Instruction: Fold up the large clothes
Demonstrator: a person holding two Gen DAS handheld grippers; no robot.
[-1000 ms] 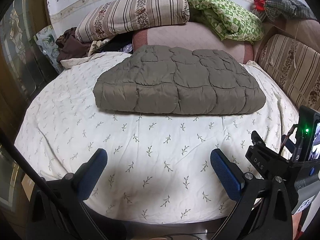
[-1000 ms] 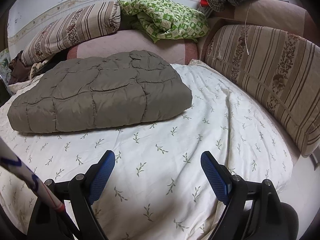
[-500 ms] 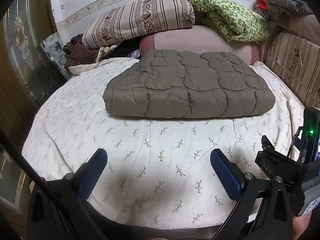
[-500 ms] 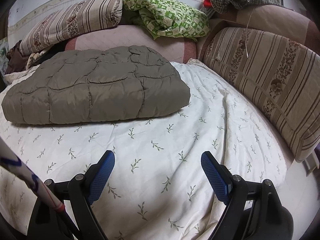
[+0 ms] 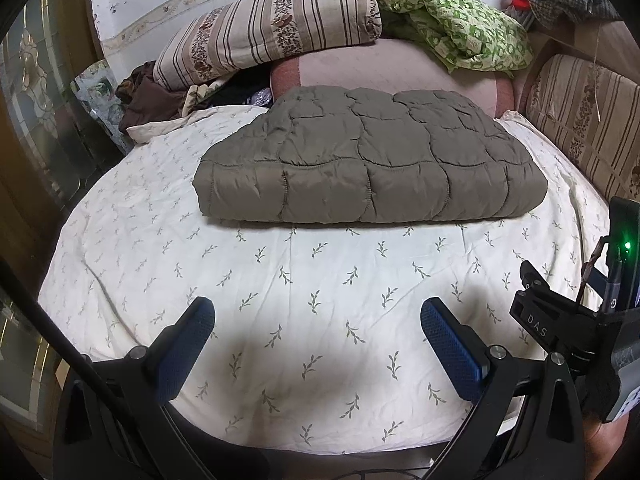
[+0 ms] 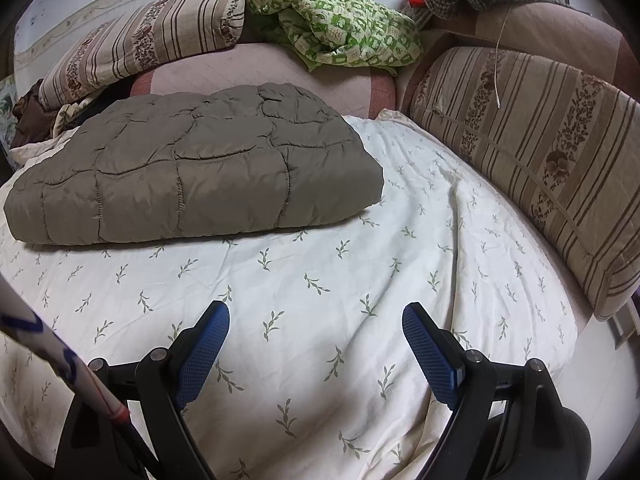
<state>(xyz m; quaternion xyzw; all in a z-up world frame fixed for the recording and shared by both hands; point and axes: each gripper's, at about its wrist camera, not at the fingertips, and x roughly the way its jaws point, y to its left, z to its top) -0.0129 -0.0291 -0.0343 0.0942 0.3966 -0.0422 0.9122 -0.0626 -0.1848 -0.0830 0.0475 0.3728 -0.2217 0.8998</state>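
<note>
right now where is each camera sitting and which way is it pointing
Left wrist: on the left gripper, above the bed's near edge, facing the folded quilted coat head-on; its own two open blue fingers show, and the right gripper's body at the right edge.
Right wrist: on the right gripper, further right, facing the coat and the striped cushion; its open fingers show.
Shared: coat, leaf-print sheet, striped pillow, green blanket.

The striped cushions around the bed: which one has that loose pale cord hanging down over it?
The long striped cushion along the bed's right side; the pale cord dangles down its top. The other striped pillow, at the back left, has none.
</note>
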